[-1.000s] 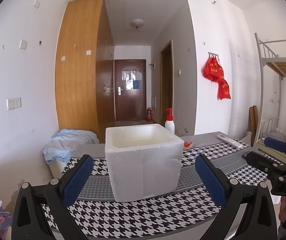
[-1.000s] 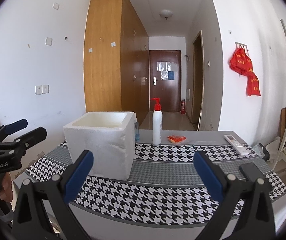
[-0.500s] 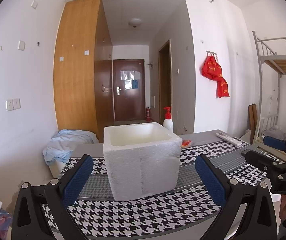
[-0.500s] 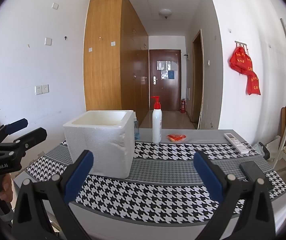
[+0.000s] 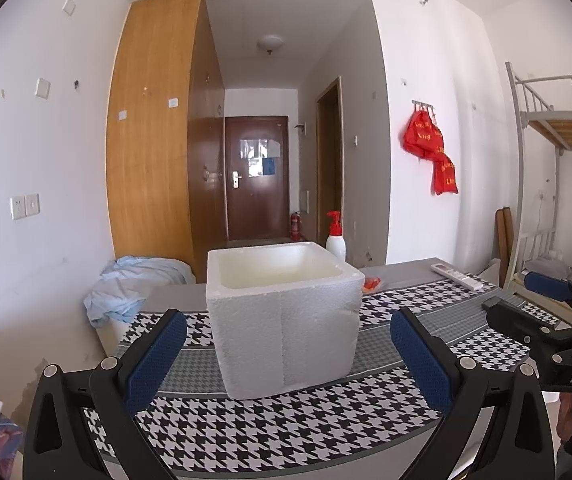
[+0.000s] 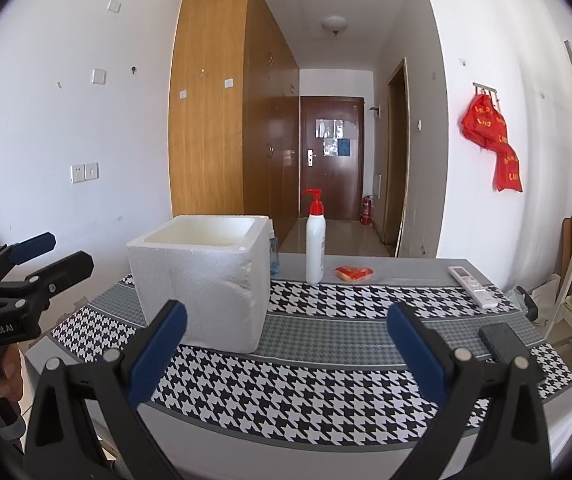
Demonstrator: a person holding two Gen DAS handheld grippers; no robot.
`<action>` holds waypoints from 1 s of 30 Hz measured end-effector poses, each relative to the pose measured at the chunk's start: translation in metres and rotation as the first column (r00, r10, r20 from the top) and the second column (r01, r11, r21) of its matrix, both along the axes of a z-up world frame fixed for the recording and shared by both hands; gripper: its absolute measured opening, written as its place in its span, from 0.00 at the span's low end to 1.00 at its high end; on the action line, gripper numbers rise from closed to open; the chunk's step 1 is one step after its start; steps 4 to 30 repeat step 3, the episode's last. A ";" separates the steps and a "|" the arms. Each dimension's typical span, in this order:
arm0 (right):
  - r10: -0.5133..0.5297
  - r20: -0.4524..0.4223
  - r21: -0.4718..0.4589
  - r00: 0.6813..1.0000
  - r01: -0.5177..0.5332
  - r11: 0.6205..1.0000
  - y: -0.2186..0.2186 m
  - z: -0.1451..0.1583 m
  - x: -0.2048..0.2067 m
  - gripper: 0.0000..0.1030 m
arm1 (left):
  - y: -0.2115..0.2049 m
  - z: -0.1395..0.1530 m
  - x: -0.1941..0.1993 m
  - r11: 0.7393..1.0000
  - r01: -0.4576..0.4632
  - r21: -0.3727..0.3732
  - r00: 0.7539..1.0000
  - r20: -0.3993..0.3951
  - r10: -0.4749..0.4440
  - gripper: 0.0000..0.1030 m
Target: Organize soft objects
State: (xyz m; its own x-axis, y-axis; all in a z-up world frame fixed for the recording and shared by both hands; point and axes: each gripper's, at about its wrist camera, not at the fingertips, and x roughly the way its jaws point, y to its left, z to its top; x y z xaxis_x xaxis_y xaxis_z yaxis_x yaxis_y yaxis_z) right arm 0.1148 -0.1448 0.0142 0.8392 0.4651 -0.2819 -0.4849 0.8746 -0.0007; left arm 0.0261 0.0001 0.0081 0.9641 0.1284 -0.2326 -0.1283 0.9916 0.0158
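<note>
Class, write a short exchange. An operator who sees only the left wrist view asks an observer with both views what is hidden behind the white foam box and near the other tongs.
Operator: Is anything hidden behind the foam box?
Observer: Yes. A small clear bluish bottle stands at its far corner.
Operator: Does anything lie by the right tongs?
Observer: Yes. A flat black device lies on the table, partly behind their right finger.
</note>
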 end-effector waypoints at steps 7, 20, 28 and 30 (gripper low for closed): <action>-0.001 -0.001 0.004 1.000 0.001 1.000 -0.001 0.000 0.000 0.98 | 0.001 0.001 0.000 1.000 -0.001 -0.005 1.000 0.001 0.001 0.99; -0.001 -0.001 0.004 1.000 0.001 1.000 -0.001 0.000 0.000 0.98 | 0.001 0.001 0.000 1.000 -0.001 -0.005 1.000 0.001 0.001 0.99; -0.001 -0.001 0.004 1.000 0.001 1.000 -0.001 0.000 0.000 0.98 | 0.001 0.001 0.000 1.000 -0.001 -0.005 1.000 0.001 0.001 0.99; -0.001 -0.001 0.004 1.000 0.001 1.000 -0.001 0.000 0.000 0.98 | 0.001 0.001 0.000 1.000 -0.001 -0.005 1.000 0.001 0.001 0.99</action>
